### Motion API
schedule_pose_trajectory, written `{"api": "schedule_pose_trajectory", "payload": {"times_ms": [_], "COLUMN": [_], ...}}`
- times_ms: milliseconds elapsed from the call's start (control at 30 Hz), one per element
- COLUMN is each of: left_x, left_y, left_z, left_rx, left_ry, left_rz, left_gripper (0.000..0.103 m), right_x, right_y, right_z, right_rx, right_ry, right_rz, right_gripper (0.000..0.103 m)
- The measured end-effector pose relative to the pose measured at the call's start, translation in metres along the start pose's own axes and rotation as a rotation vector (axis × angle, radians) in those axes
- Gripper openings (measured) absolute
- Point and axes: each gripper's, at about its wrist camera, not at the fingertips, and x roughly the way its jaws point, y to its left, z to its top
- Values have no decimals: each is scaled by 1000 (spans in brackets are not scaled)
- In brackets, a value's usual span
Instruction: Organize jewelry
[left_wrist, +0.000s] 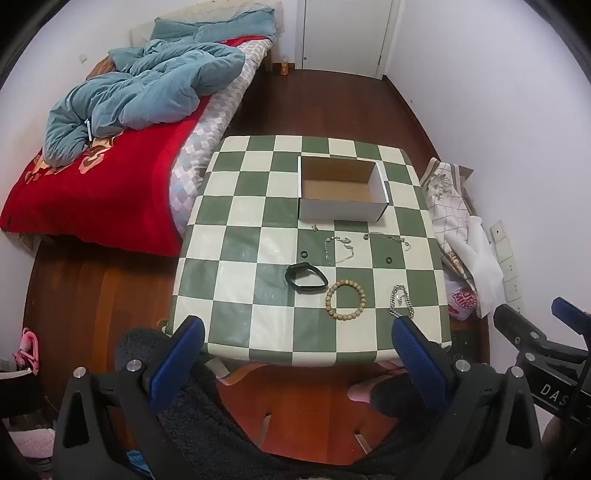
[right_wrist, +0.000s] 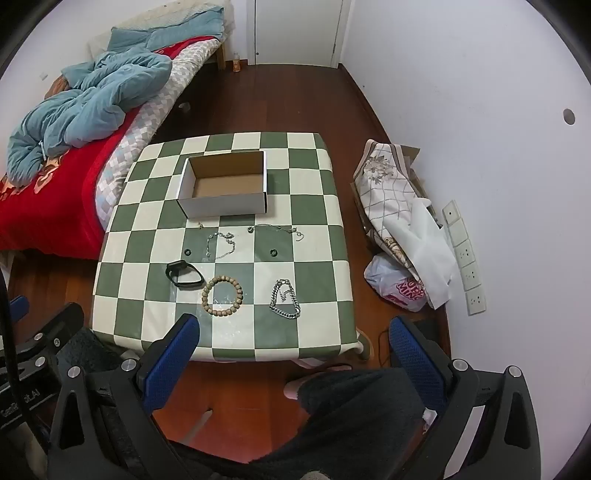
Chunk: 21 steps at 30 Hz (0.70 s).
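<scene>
Left gripper (left_wrist: 299, 354) hanging high over the near table edge, blue pads (left_wrist: 181, 354) spread wide apart, gripping nothing. Right gripper (right_wrist: 295, 354) hanging likewise beside it, pads (right_wrist: 413, 350) standing wide apart, nothing between them either. Both tilting steeply down toward the table (left_wrist: 229, 229), well above it and touching no item.

Lying nearest, just beyond the left gripper's pads in its view: bead bracelet (left_wrist: 346, 300) at centre, black band (left_wrist: 306, 278) just left of and slightly behind it, silver chain (left_wrist: 400, 301) to the right, close to the right pad. In the right view, bead bracelet (right_wrist: 221, 295) sitting just past the left pad, silver chain (right_wrist: 284, 298) between the pads' lines, black band (right_wrist: 184, 275) further left.

Lying further out, a row of finer pieces: thin bracelet (left_wrist: 340, 249), thin necklace (left_wrist: 388, 238) to its right, two small dark rings (left_wrist: 304, 254) and (left_wrist: 389, 260), and a tiny piece (left_wrist: 315, 228) too small to identify, just before the box.

Standing beyond all that, toward the far side: open box (left_wrist: 341, 212), white outside, brown inside, holding nothing.

Showing around the table: bed (left_wrist: 110, 192) at left, fabric and a bag (right_wrist: 399, 221) piled at right by the wall.
</scene>
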Motion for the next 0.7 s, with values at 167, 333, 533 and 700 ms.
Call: {"api": "schedule_pose_trajectory", "payload": {"times_ms": [167,333,533,700], "left_x": [0,0,-5,-7], "left_y": [0,0,-2,-3], "left_z": [0,0,3,4], "left_rx": [2,2,4,3], "left_ry": [-4,-8,-15,-20], "left_rz": [-2,-1,-4,-1], "left_gripper": [103,103,103,103], "right_x": [0,0,-3,-3], "right_y": [0,0,1,1], "right_z": [0,0,2,1], "right_rx": [-1,-1,-1,0], "right_ry": [2,-5,-2,-4], "right_rz": [1,1,2,-1], "right_gripper": [103,103,103,103]}}
